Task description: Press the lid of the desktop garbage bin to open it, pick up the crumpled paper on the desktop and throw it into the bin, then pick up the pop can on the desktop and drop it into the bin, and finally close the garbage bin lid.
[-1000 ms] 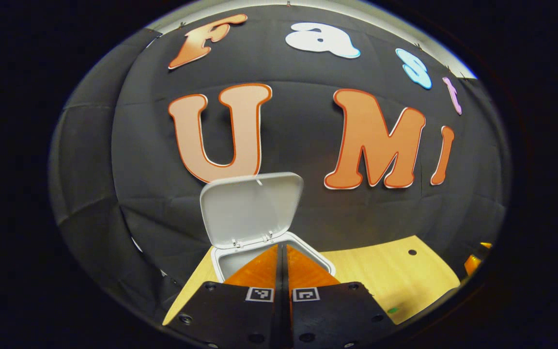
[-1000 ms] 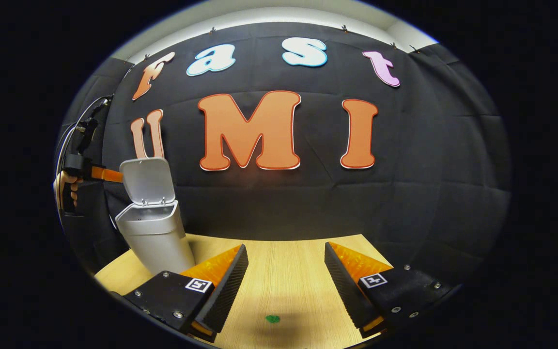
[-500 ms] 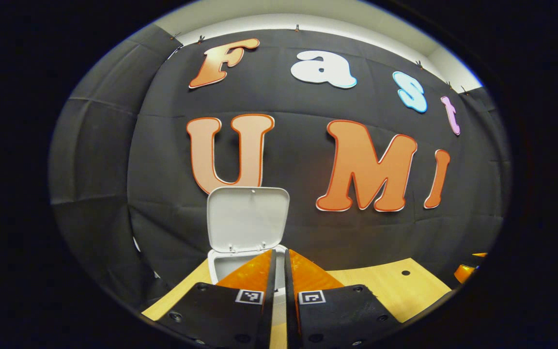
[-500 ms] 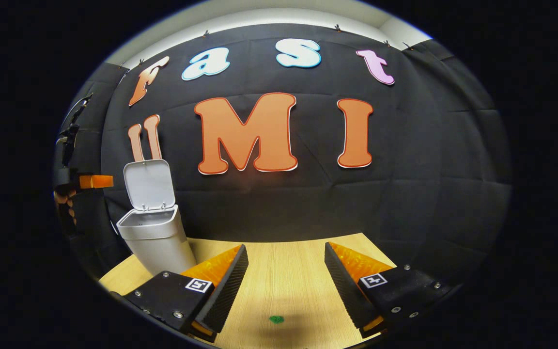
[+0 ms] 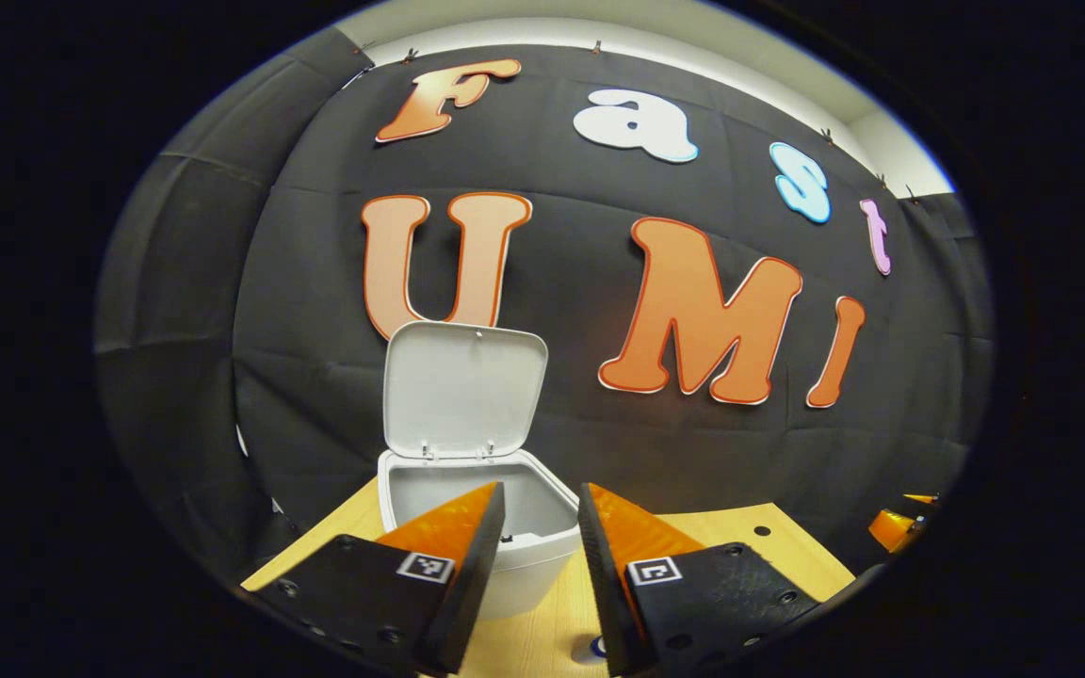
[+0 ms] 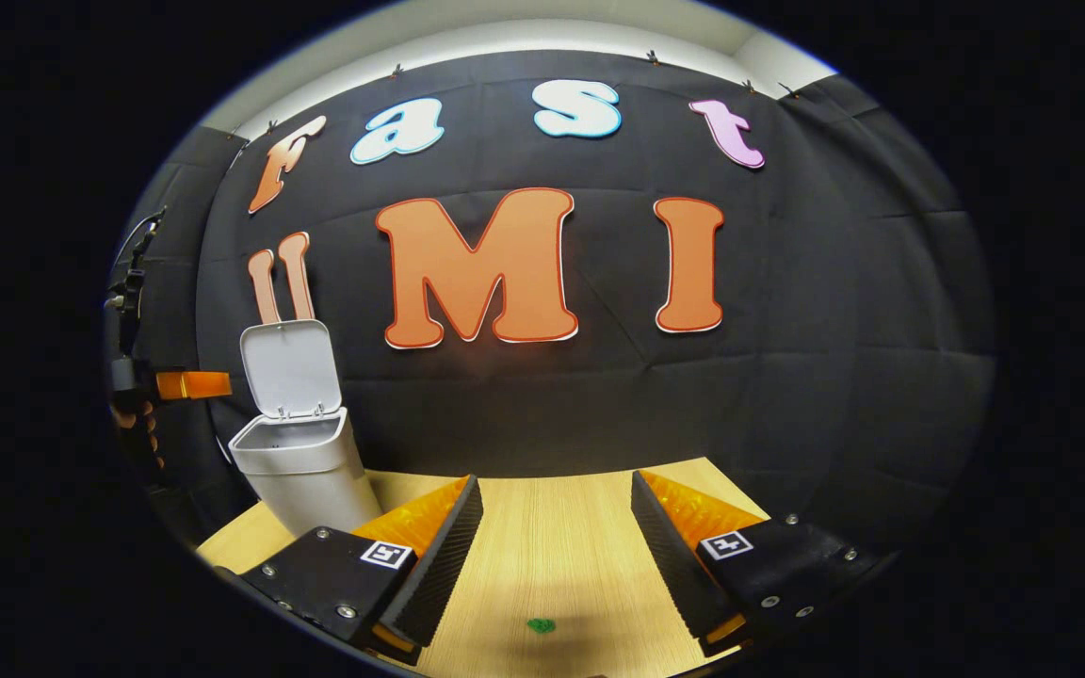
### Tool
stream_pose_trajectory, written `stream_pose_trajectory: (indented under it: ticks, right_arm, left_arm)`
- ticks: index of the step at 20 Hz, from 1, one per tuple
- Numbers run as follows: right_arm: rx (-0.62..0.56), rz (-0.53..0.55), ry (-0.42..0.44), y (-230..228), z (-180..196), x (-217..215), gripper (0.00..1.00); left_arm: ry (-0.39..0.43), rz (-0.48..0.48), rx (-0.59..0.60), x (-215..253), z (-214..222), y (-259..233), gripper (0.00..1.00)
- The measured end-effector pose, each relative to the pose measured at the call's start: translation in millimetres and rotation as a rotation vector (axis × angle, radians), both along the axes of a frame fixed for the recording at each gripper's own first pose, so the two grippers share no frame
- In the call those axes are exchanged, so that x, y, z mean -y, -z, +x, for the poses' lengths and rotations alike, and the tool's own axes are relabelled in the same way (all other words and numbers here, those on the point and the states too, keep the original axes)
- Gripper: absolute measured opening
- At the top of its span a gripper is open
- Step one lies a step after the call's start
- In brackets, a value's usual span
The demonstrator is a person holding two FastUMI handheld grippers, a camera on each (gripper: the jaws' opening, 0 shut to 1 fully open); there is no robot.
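The white desktop bin [image 5: 524, 565] stands just ahead of my left gripper [image 5: 542, 494], its lid [image 5: 462, 391] tipped up against the wall and its mouth showing. The left gripper is open, and its fingertips frame the bin's near rim with nothing held between them. A small white and blue thing [image 5: 596, 647] peeks out low between the fingers, mostly hidden. In the right gripper view the bin [image 6: 312, 471] sits at the far left with the lid [image 6: 286, 367] upright. The left gripper [image 6: 208, 384], held by a hand [image 6: 133, 424], hovers left of that lid. My right gripper [image 6: 557, 490] is open above bare wood.
The light wooden table [image 6: 552, 546] runs back to the black cloth wall. A small green mark [image 6: 540, 624] lies on it below the right gripper. The other gripper's finger [image 5: 893, 525] pokes in at the far right of the left gripper view.
My left gripper's fingers, pressed together a second ago over the bin's mouth, have parted, and the gripper has drawn back from the bin. The right gripper has barely moved.
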State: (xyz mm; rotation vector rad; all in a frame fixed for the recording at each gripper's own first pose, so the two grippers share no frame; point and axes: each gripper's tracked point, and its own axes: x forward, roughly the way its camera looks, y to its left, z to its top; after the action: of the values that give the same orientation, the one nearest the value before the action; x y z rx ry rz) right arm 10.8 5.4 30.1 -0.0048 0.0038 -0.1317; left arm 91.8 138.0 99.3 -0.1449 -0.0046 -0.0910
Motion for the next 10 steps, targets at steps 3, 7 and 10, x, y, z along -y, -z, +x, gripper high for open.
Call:
stream_pose_trajectory:
  ticks: [3, 7, 10]
  right_arm:
    - [-0.001, -0.002, -0.005, 0.6, 2.2, -3.0, 0.95]
    - [-0.015, -0.015, -0.015, 4.5, 3.1, -5.2, 0.95]
    - [-0.044, -0.023, -0.047, 13.3, 6.8, -11.5, 0.95]
  left_arm:
    - [0.011, 0.027, 0.013, 6.8, -4.0, 1.7, 0.75]
    - [0.027, 0.062, 0.048, 16.3, -10.7, 7.4, 0.94]
    - [0.026, 0.114, 0.048, 21.2, -12.3, 16.6, 0.94]
